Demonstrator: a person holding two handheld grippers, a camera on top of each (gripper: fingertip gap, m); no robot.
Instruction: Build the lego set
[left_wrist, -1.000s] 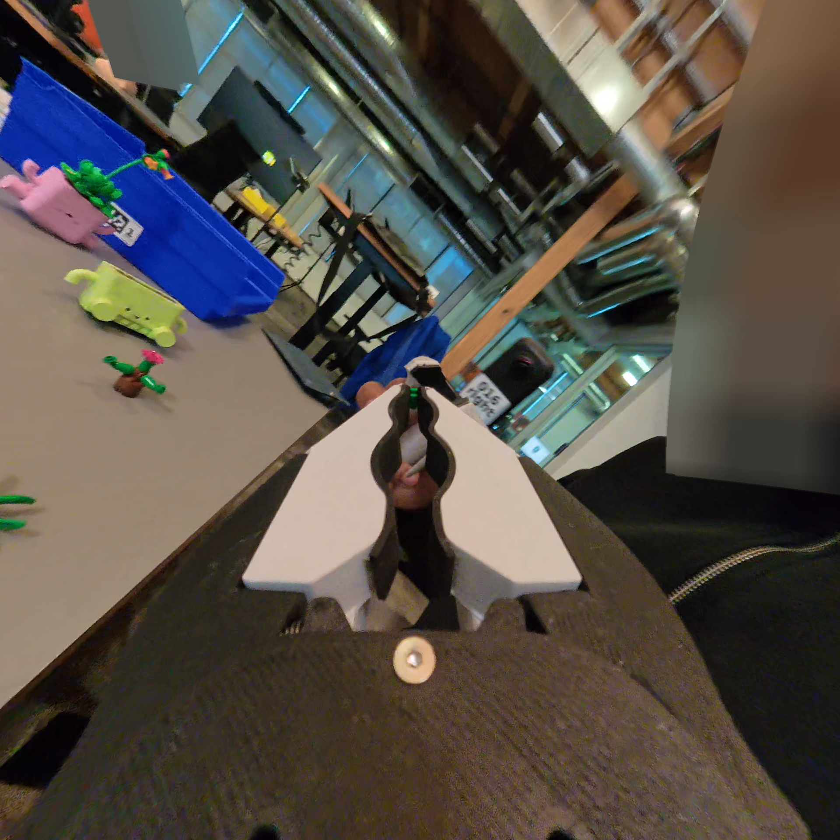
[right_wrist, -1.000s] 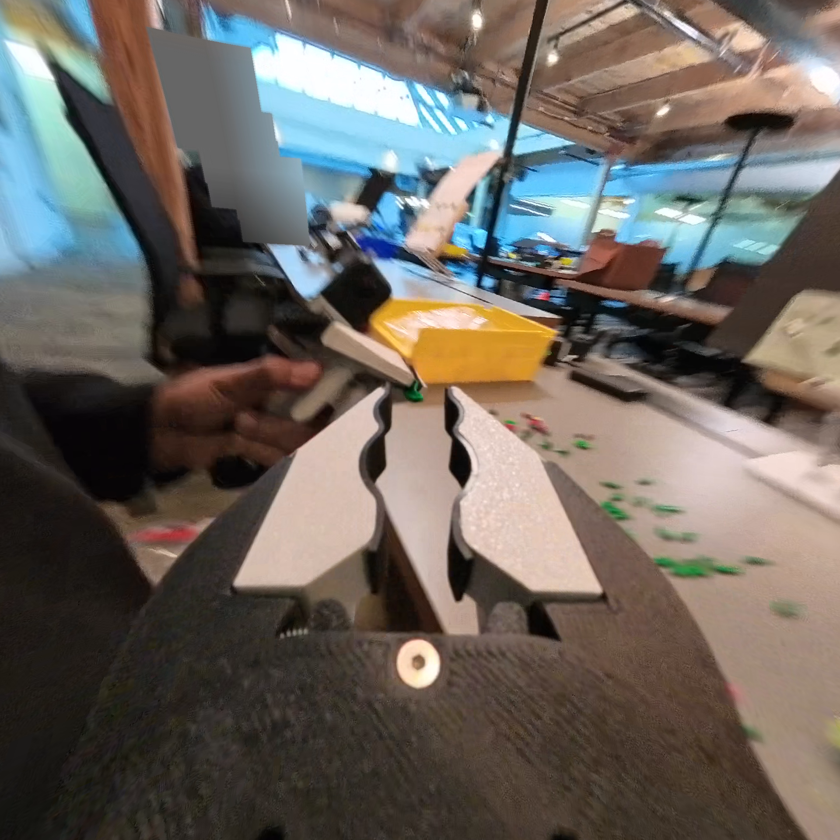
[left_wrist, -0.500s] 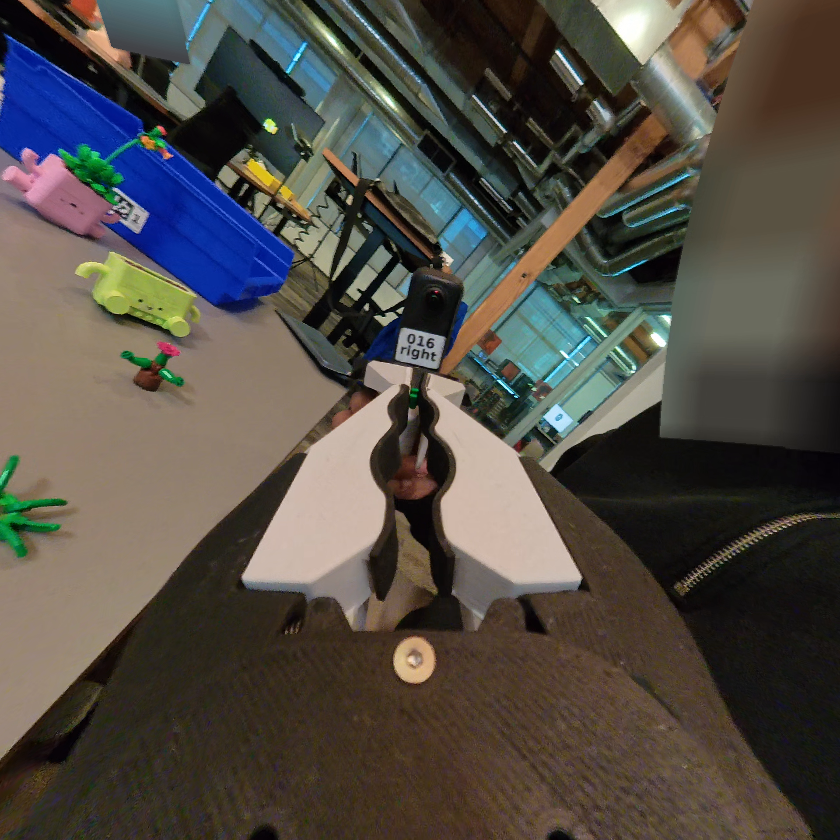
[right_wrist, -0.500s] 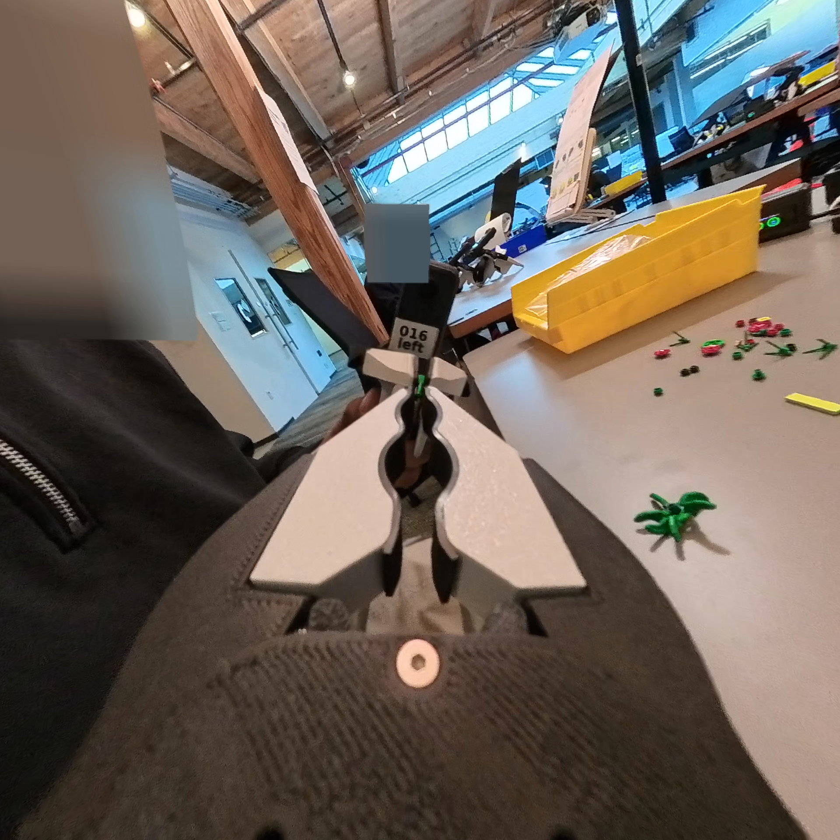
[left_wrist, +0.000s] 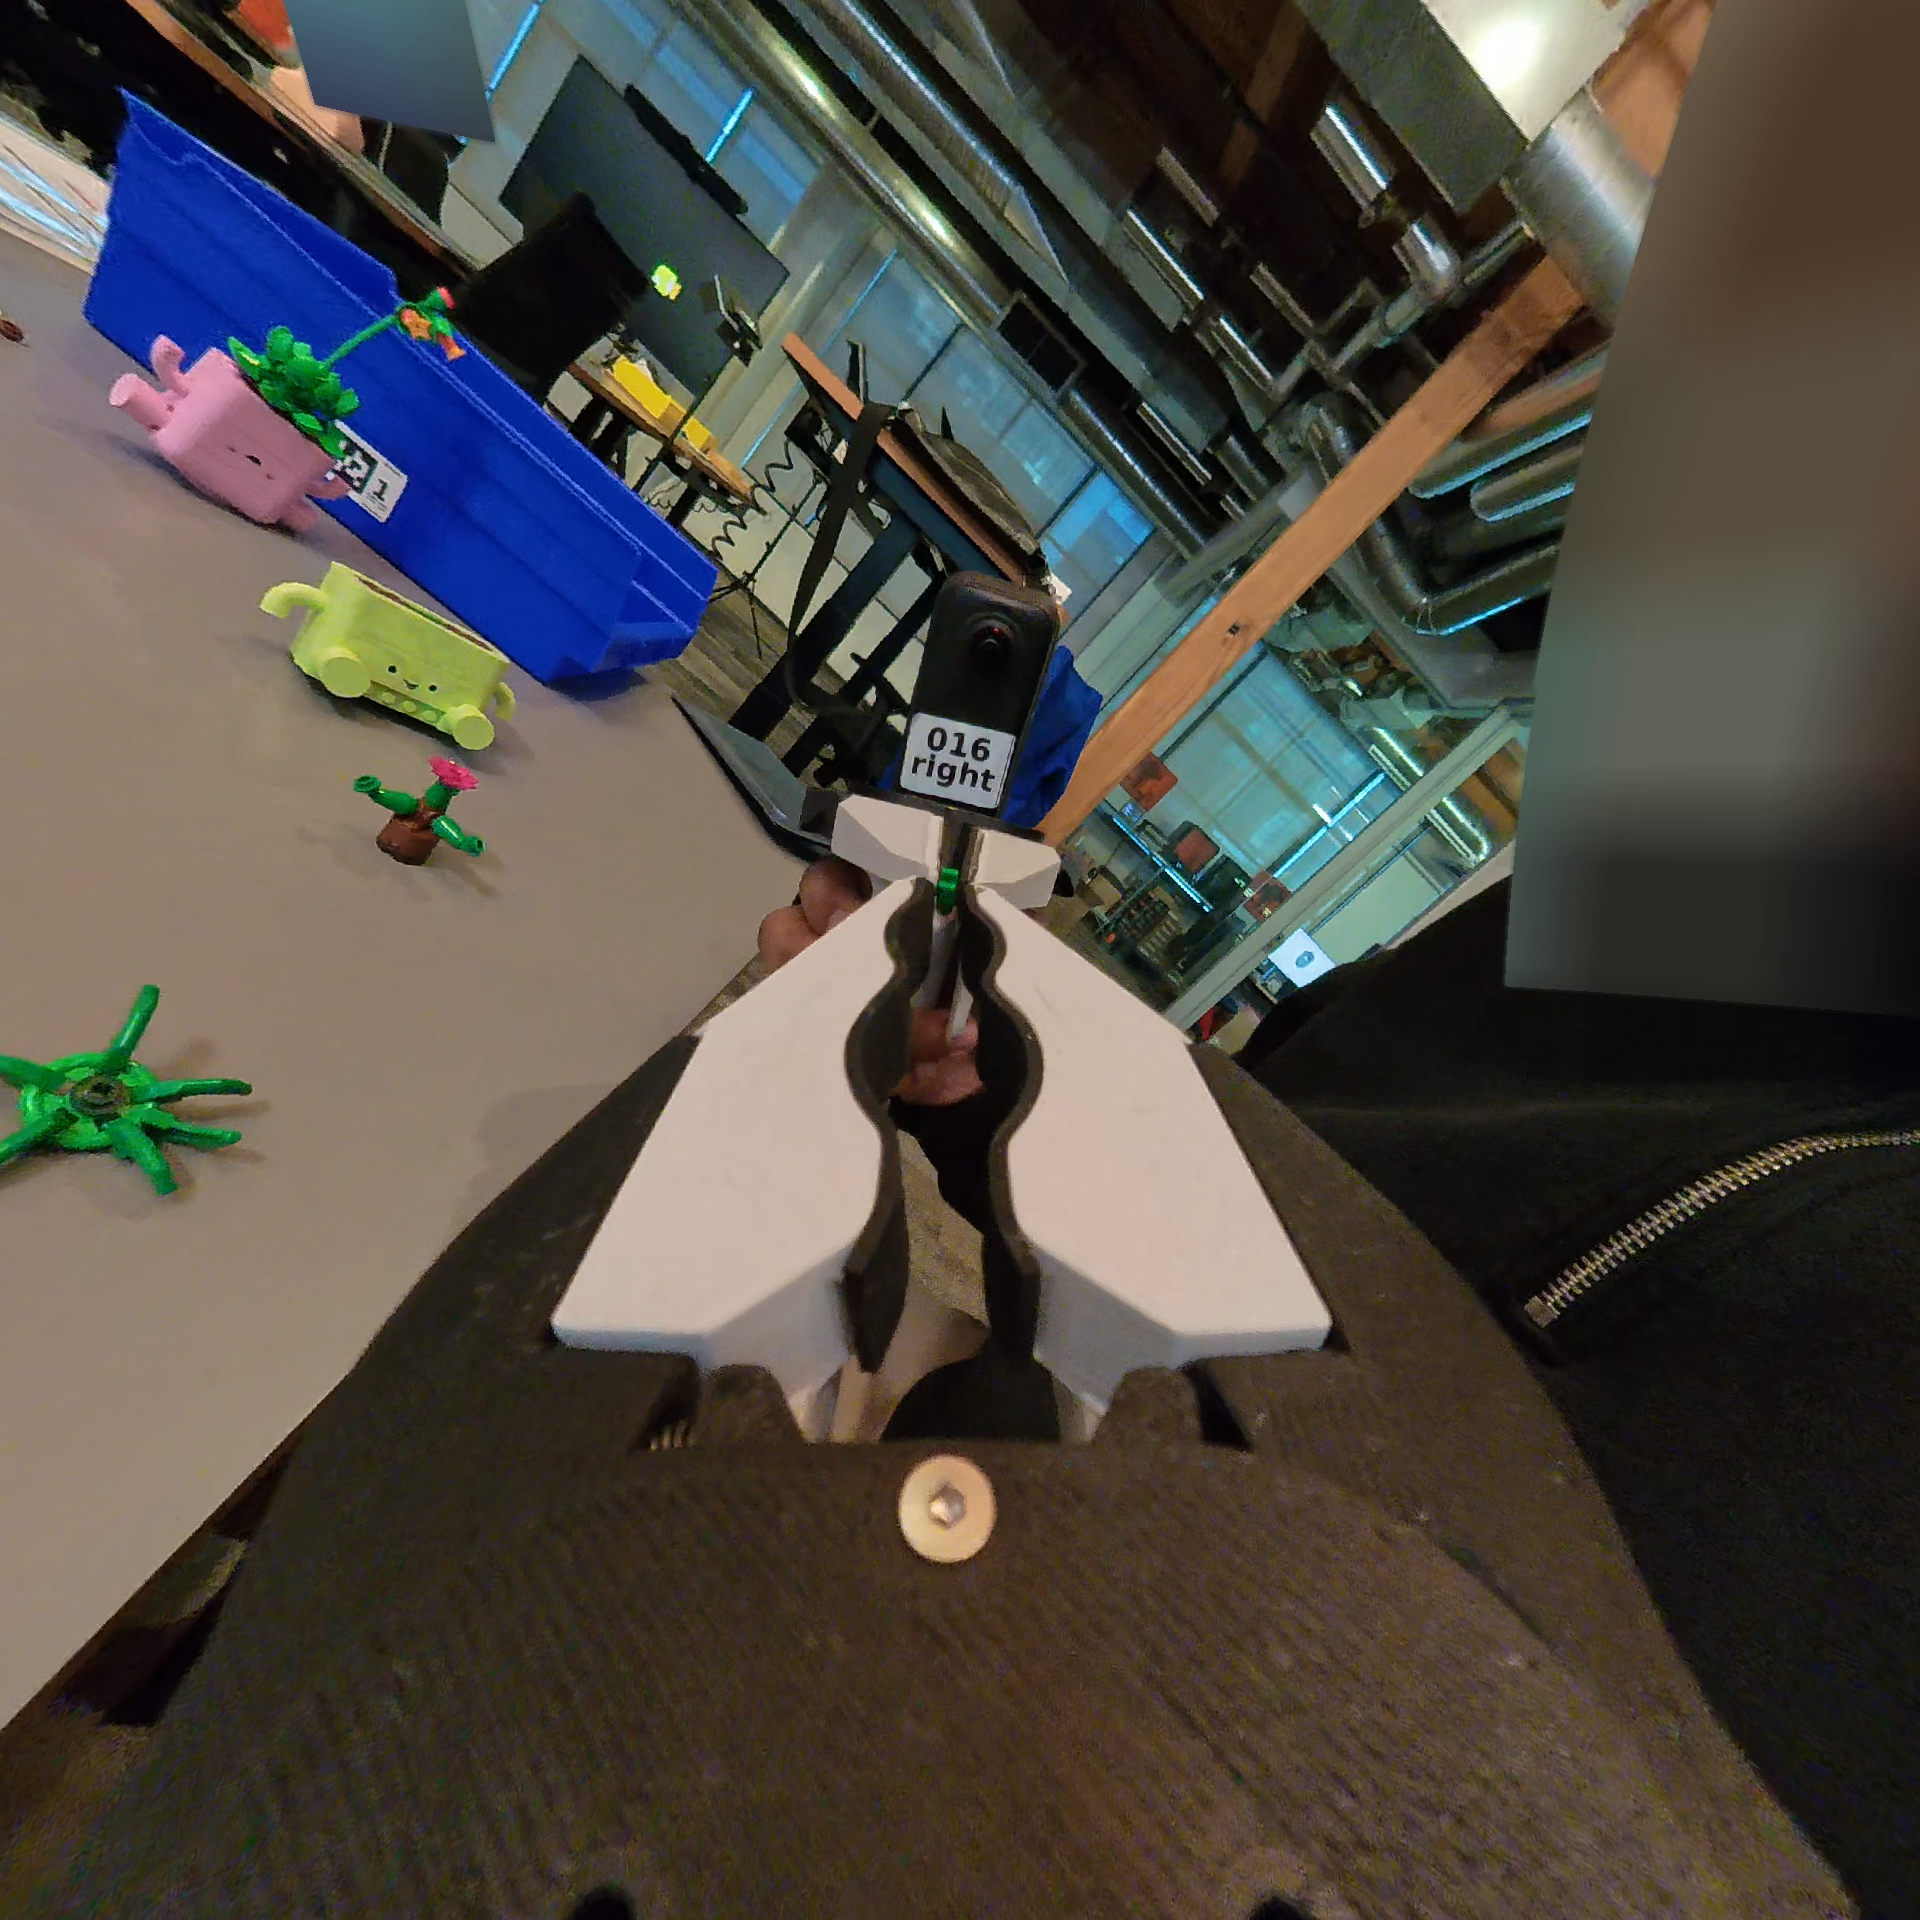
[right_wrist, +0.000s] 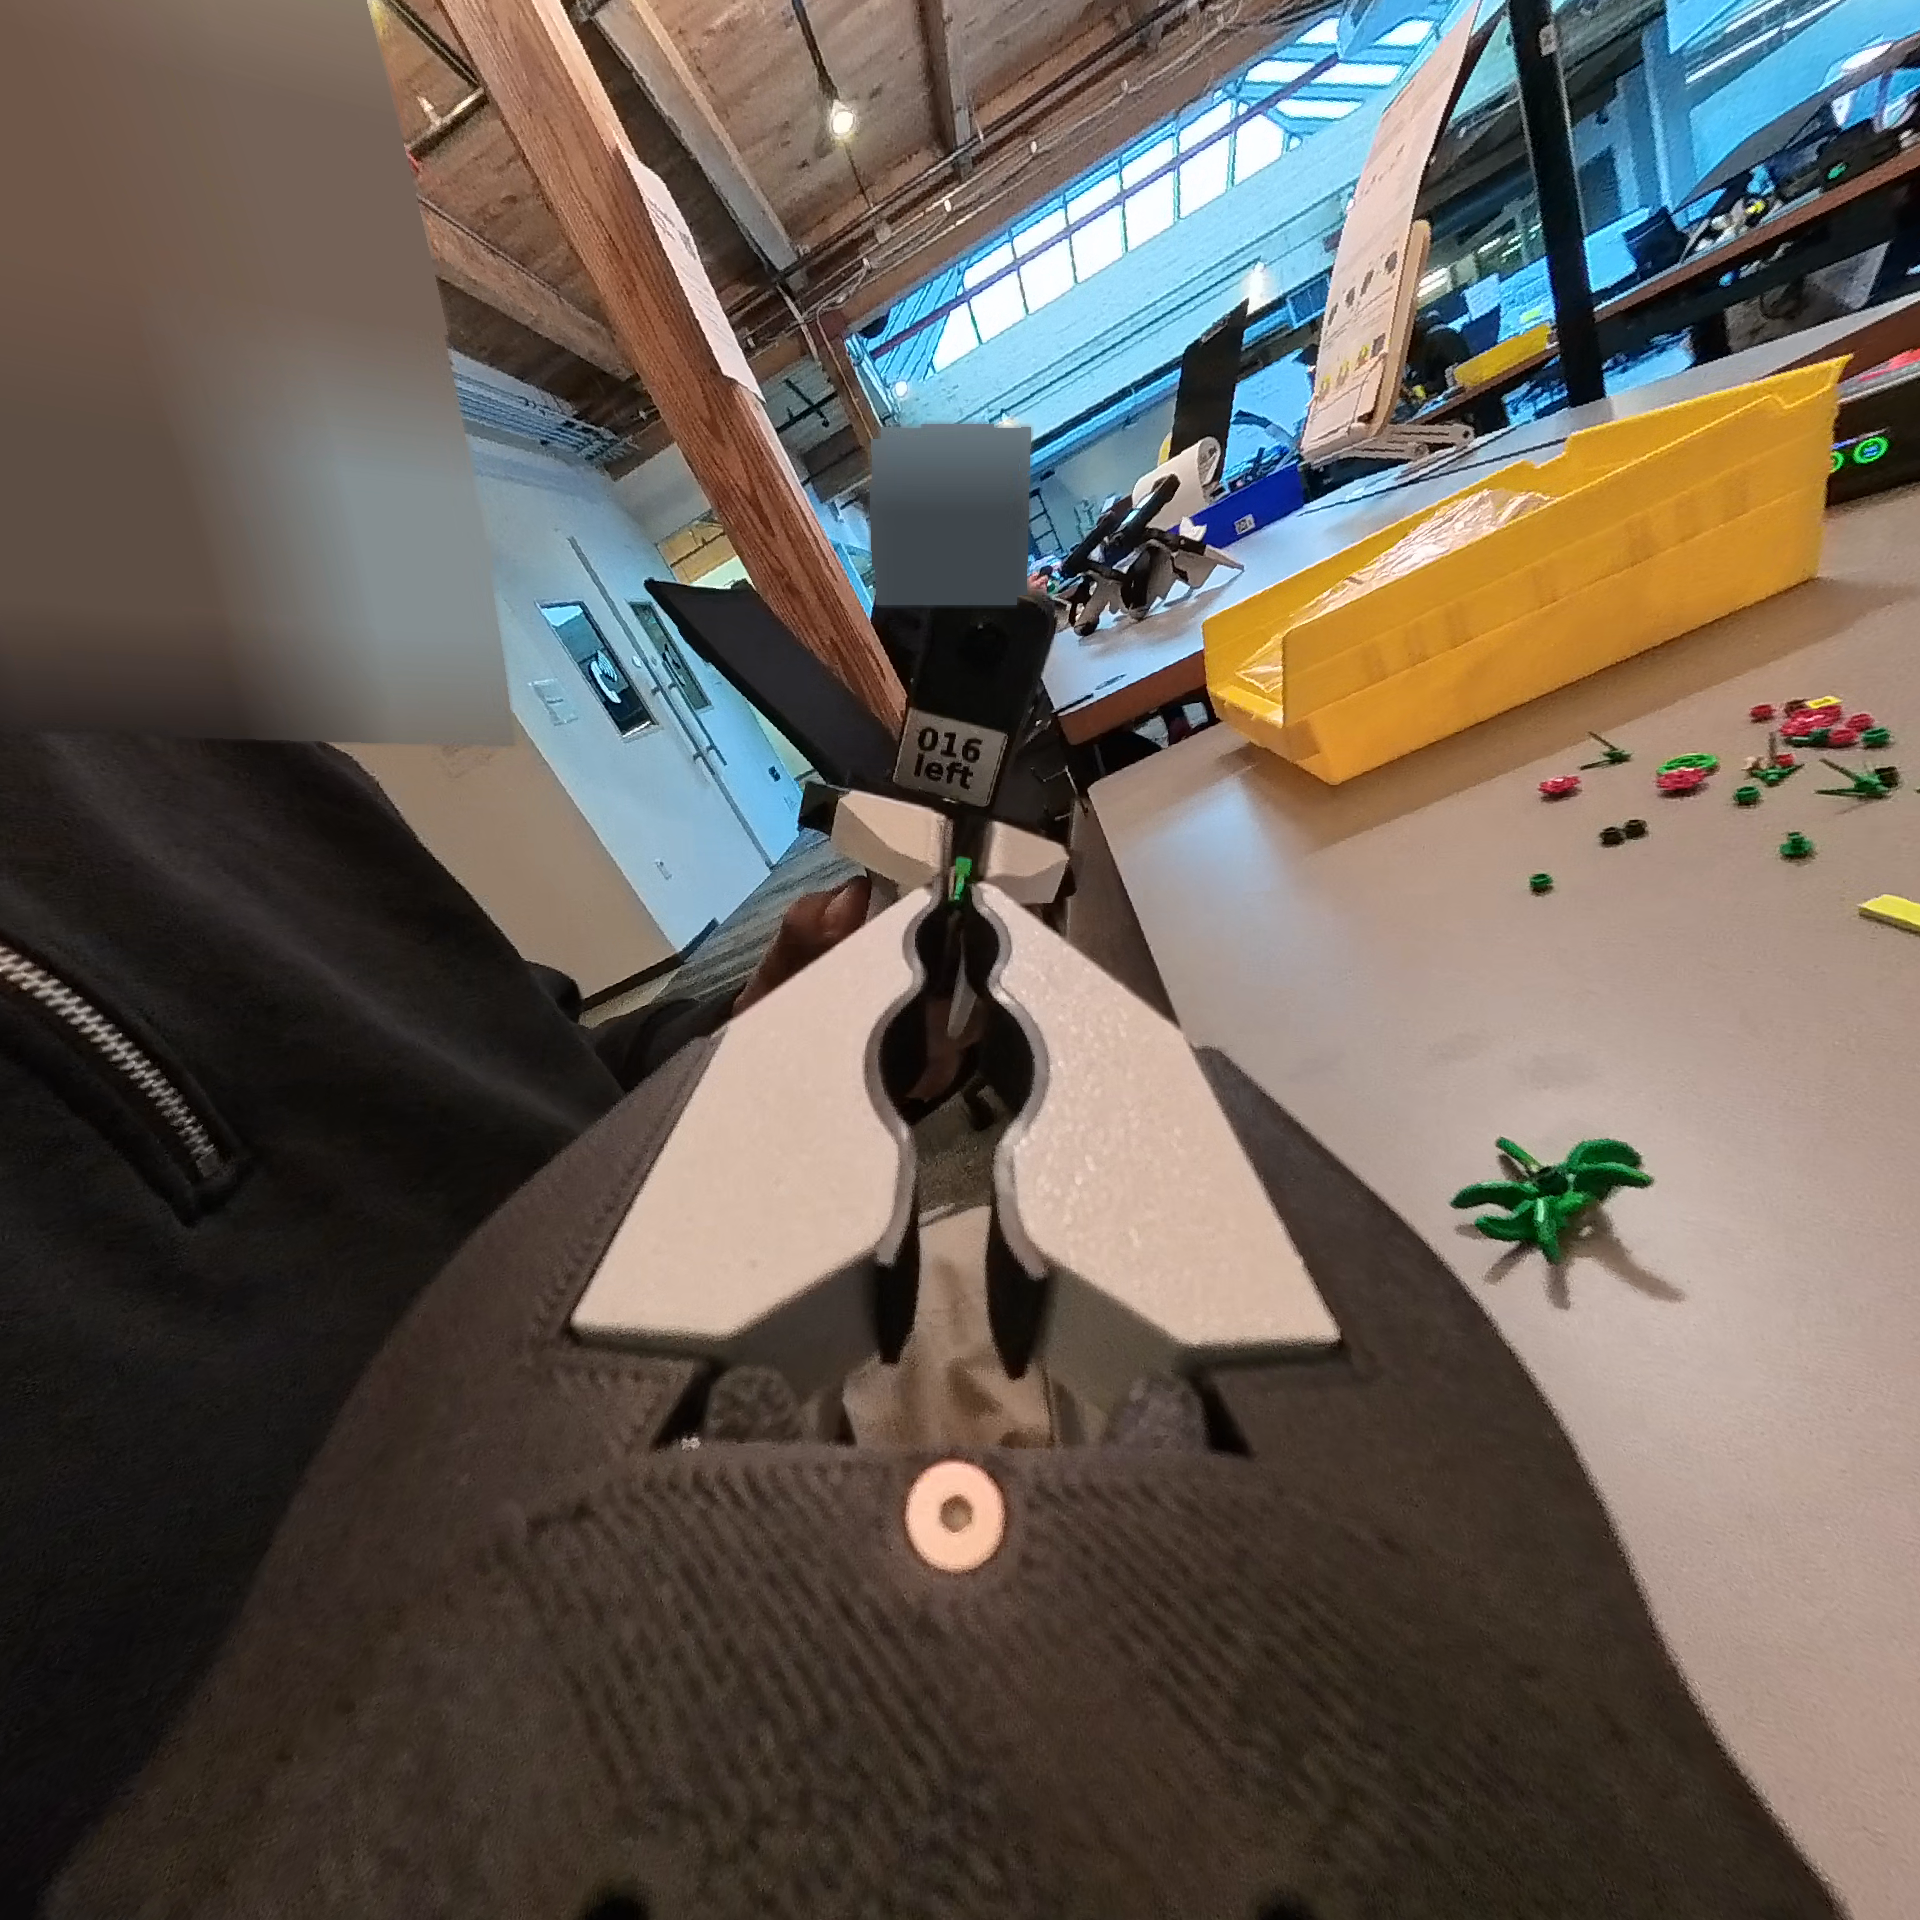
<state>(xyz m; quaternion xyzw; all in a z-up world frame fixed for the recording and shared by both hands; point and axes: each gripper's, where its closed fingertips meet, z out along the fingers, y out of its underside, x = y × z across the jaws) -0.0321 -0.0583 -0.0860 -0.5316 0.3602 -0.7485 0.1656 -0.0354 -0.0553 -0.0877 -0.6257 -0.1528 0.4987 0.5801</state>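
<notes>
My left gripper (left_wrist: 945, 896) and right gripper (right_wrist: 961, 902) point at each other, tip to tip, off the table's edge in front of a person's dark jacket. Both are shut, and a small green lego piece (left_wrist: 945, 889) is pinched where the tips meet; it also shows in the right wrist view (right_wrist: 961, 878). Each view shows the other gripper just beyond the piece: the right gripper (left_wrist: 943, 844) and the left gripper (right_wrist: 943, 844). How far the piece reaches into either pair of jaws is hidden.
On the grey table (left_wrist: 312, 935) stand a pink pot with a green plant (left_wrist: 223, 442), a lime pot (left_wrist: 390, 655), a small brown pot with a flower (left_wrist: 421, 810), a green leaf cluster (left_wrist: 99, 1091) and a blue bin (left_wrist: 468, 457). A yellow bin (right_wrist: 1538, 613), another leaf cluster (right_wrist: 1548, 1195) and loose red and green pieces (right_wrist: 1766, 758) lie to the right. Both grippers' tips are roughly 30 centimetres from the lime pot (left_wrist: 390, 655).
One second ago my right gripper was open and swinging toward the left one. It has shut at the green piece, and both grippers now hold steady tip to tip.
</notes>
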